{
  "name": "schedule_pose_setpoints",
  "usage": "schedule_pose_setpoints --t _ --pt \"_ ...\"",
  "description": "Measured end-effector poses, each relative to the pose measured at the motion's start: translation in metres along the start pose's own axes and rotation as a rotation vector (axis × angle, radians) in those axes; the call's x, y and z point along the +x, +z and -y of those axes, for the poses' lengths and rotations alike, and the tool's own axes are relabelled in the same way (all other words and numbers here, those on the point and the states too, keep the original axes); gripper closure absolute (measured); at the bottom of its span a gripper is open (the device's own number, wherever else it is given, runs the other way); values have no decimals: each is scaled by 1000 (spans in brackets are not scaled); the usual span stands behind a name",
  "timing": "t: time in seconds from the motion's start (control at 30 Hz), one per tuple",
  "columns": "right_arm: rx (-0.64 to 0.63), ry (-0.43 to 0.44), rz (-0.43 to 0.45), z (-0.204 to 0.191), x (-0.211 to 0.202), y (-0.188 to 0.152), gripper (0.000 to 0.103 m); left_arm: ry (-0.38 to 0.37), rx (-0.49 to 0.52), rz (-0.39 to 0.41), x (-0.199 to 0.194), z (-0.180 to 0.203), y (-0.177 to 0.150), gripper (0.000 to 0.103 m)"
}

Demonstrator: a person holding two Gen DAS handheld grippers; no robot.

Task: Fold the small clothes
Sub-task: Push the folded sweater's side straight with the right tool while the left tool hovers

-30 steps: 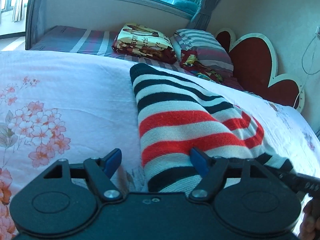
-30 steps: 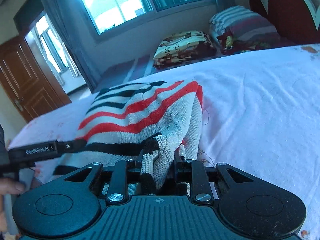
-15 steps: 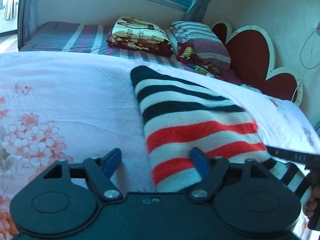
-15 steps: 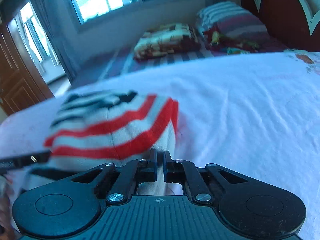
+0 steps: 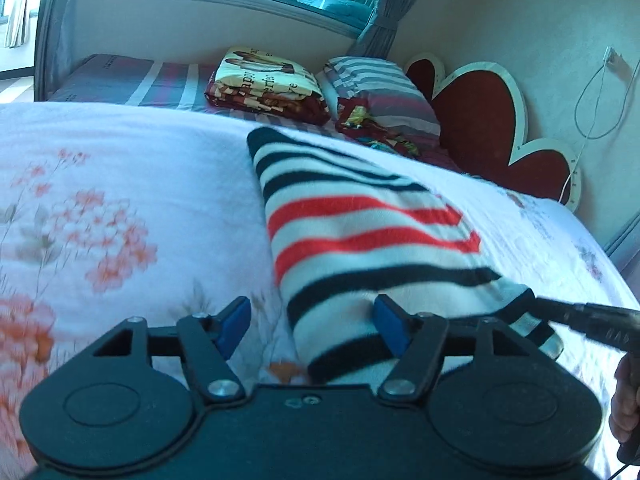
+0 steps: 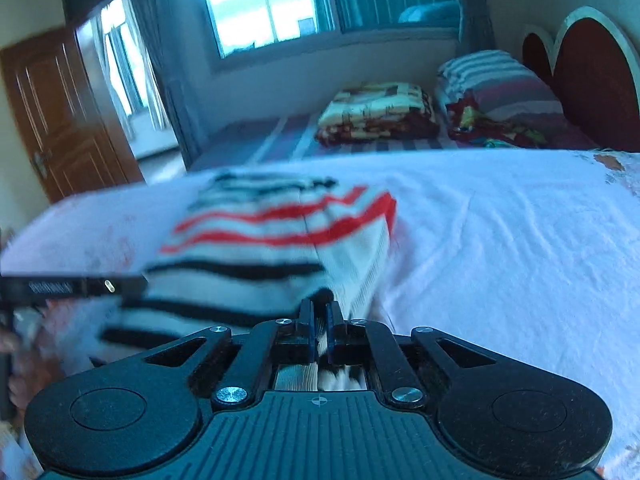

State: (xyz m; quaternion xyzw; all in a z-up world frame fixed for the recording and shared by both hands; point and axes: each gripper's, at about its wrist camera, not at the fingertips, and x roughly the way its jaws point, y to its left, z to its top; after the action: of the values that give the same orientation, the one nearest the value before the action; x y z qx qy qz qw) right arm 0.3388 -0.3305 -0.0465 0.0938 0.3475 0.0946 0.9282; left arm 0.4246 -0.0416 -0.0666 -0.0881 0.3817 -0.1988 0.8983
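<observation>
A striped knit garment [image 5: 360, 236], white with black and red bands, lies folded lengthways on the pale floral bedspread [image 5: 120, 184]. My left gripper [image 5: 312, 326] is open, its blue pads either side of the garment's near left edge. My right gripper [image 6: 319, 322] is shut on the striped garment's [image 6: 264, 248] near right edge, with cloth pinched between the pads. The right gripper's finger [image 5: 592, 316] shows in the left wrist view at the garment's near right corner.
Folded blankets [image 5: 268, 80] and striped pillows [image 5: 376, 88] lie at the far end of the bed. A red heart-shaped headboard [image 5: 492, 128] stands at the right by the wall. A wooden door [image 6: 60, 120] is at the far left.
My right gripper laid the lifted flap over and flat, then pulled the near edge towards me. The garment now lies flatter and longer. My left gripper stayed open beside it.
</observation>
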Motion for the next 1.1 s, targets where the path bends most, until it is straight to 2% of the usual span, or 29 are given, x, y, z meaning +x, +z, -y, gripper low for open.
schedule_pose_setpoints --t 0.27,0.33,0.37,0.4,0.47,0.57,0.67,0.8,0.83,1.1 --pt "56 4 -40 12 13 -25 98 61 87 25 2 7 -12 26" --pt "72 3 -44 15 7 -24 98 57 69 11 -3 7 -10 30" --pt "75 -4 -34 14 0 -21 98 51 71 16 -11 7 -10 37" --pt "75 -2 -4 12 -11 -19 98 47 77 24 -18 8 -12 38" --pt "62 9 48 3 -30 -15 98 42 86 32 -28 11 -19 37" --pt "25 39 72 -11 -37 -14 98 24 66 17 -31 13 -27 31" --pt "-22 53 31 -22 -23 -20 98 27 67 -4 -28 17 -34 32" --pt "-34 3 -25 -18 1 -41 99 54 60 -36 -22 15 -43 26" --pt "-18 7 -21 -14 4 -44 103 57 59 -37 -21 14 -44 25" --pt "11 -1 -21 -9 7 -46 103 87 87 -25 -21 16 -49 23"
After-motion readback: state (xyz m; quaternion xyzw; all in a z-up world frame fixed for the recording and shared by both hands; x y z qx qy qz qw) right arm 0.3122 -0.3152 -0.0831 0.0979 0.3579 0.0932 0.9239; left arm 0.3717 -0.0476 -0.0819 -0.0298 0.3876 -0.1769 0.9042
